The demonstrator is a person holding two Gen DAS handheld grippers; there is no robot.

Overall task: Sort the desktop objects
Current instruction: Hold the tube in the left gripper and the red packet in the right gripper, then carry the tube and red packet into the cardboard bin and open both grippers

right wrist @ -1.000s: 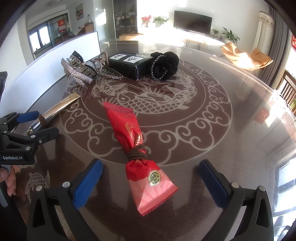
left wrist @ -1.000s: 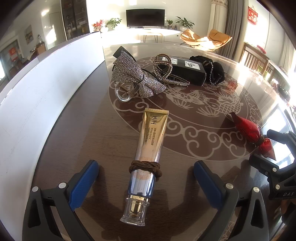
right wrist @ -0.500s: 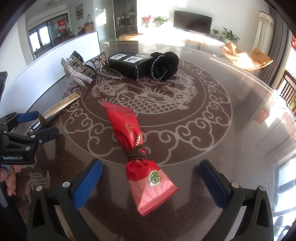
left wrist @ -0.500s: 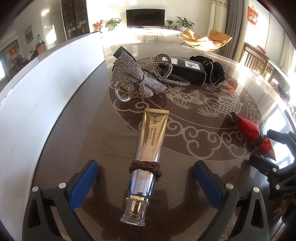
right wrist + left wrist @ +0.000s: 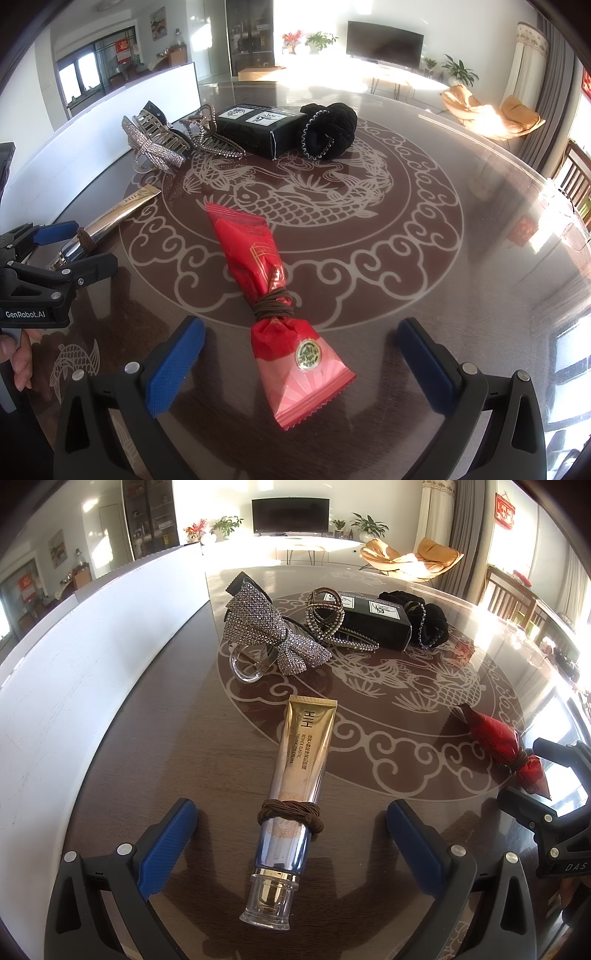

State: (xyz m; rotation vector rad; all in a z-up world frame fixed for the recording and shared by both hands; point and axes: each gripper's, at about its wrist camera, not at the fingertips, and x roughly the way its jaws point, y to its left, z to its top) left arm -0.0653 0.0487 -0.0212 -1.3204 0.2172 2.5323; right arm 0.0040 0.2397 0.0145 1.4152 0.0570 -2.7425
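Nothing has moved since the earlier frames: both claws stay low over the desk (image 5: pixel 480 229), spread wide and holding nothing. Left claw (image 5: pixel 291 834) straddles the gold tube (image 5: pixel 295 775); right claw (image 5: pixel 301 358) straddles the red packet (image 5: pixel 273 295).

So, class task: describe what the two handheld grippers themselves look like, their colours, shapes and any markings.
Both are black plastic frames with silver screw heads and two long fingers tipped with ribbed blue pads. The left gripper shows white "GenRobot.AI" lettering on its body in the right wrist view. The right gripper shows white letters "DAS" on its side in the left wrist view. No cables show.
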